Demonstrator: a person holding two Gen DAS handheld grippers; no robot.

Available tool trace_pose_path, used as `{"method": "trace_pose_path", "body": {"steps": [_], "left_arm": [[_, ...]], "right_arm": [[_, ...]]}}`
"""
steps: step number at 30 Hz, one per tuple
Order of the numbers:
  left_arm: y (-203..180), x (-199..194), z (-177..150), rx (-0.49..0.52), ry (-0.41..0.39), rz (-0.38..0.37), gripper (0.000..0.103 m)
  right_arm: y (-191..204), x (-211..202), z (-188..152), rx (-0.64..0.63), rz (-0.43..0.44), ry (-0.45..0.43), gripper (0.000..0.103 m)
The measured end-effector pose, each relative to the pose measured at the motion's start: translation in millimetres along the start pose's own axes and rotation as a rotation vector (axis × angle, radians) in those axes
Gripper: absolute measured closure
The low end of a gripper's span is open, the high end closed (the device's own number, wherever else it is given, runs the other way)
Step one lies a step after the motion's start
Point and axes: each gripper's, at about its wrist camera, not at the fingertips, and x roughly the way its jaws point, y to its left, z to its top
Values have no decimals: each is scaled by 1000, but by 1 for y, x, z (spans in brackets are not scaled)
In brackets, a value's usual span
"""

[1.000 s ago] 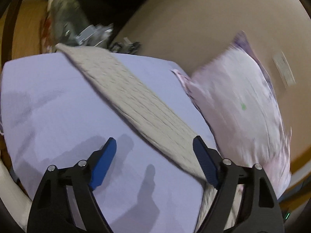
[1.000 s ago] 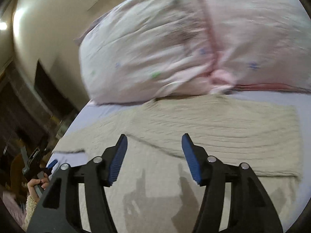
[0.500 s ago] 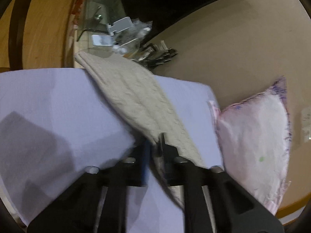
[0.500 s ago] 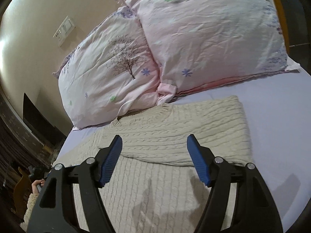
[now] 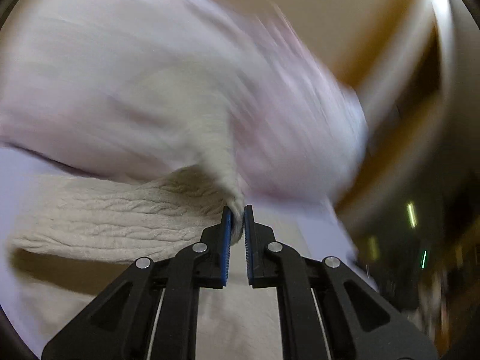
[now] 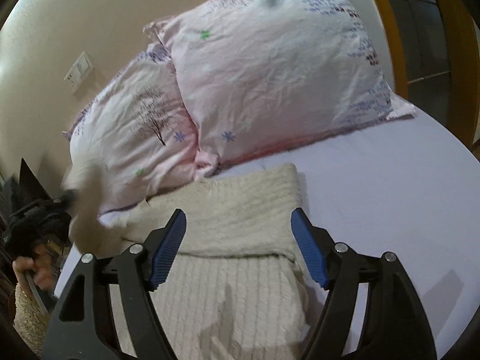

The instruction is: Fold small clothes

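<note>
A cream cable-knit sweater (image 6: 228,285) lies on the lilac bed sheet (image 6: 390,210), one sleeve folded across its chest. My left gripper (image 5: 237,219) is shut on the other sleeve (image 5: 120,219) and holds it lifted off the bed; that view is blurred by motion. In the right wrist view the left gripper (image 6: 64,199) shows at the far left with the sleeve (image 6: 87,210) hanging from it. My right gripper (image 6: 238,246) is open and empty, hovering above the sweater's body.
Two pink patterned pillows (image 6: 270,75) lie against the beige wall behind the sweater. A wooden bed frame (image 6: 393,39) runs along the right. A wall socket (image 6: 79,69) sits at upper left. Bare sheet lies to the right of the sweater.
My left gripper closed on the sleeve, lifted it and swung it toward the pillows. My right gripper stayed open and drifted back over the sweater.
</note>
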Motion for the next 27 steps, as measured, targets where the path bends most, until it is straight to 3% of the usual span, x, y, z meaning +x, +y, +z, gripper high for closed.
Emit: {"method": "trace_pose_path", "body": {"steps": [1, 3, 5, 8, 10, 12, 15, 17, 21, 27], "left_arm": [[-18, 28, -13, 42, 95, -24, 97], [-27, 41, -29, 82, 151, -33, 97], [-22, 27, -37, 111, 149, -9, 97], [4, -29, -54, 94, 109, 3, 94], [22, -69, -69, 96, 84, 12, 83], [38, -112, -88, 101, 66, 41, 52], [62, -171, -127, 76, 58, 96, 40], [79, -200, -154, 12, 61, 101, 36], [110, -221, -203, -116, 106, 9, 35], [140, -195, -254, -253, 183, -30, 35]], "right_arm": [[-3, -1, -2, 3, -1, 14, 31], [-10, -10, -9, 6, 19, 42, 31], [-17, -29, -18, -18, 36, 52, 25], [-25, -50, -29, -38, 94, 89, 22], [-35, -67, -45, -12, 181, 142, 22], [-49, -84, -70, 56, 300, 211, 22], [-59, -105, -100, 69, 361, 276, 22], [-62, -115, -117, 55, 349, 318, 22], [-75, -122, -158, 104, 347, 458, 26], [-101, -85, -197, 311, 429, 566, 30]]}}
